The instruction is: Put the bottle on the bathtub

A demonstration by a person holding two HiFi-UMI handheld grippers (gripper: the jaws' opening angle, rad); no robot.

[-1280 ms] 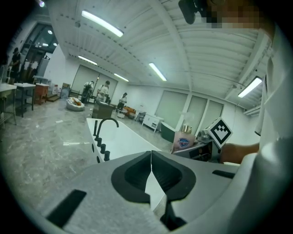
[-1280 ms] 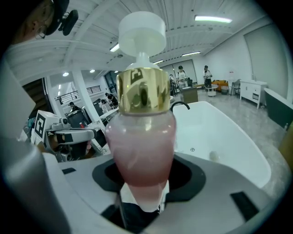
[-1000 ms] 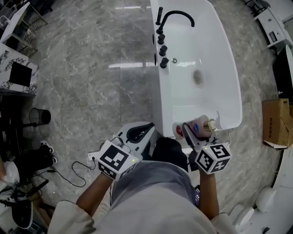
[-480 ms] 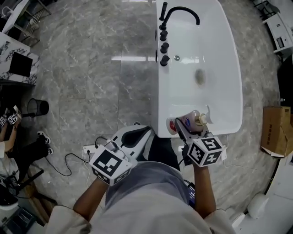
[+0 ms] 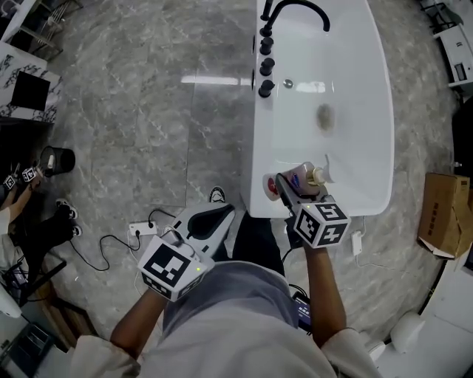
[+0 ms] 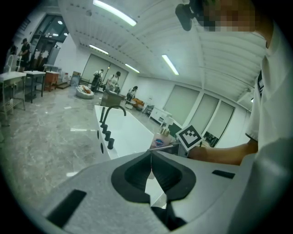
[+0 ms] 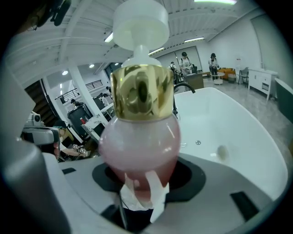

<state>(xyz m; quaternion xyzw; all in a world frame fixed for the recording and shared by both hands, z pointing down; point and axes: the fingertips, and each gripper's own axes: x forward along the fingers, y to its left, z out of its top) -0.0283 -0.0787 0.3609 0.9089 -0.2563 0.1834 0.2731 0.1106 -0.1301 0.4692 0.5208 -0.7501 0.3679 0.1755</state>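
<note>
Bottle [image 5: 301, 179], round-bodied in translucent pink with a shiny gold collar and a white pump head, sits clamped in the right gripper [image 5: 294, 184], whose fingers are spread just wide enough to pinch its lower body. From the head view it hangs over the 6 o'clock end of the bathtub [image 5: 260, 159]; whether its base touches the rim cannot be told. The tub is glossy white and oval, with a curved black faucet [image 5: 299, 9] at about 11 o'clock. The left gripper [image 5: 222, 215], at 8 o'clock from the bottle, has its fingers pressed together on nothing, above veined grey marble floor [image 5: 148, 111].
</note>
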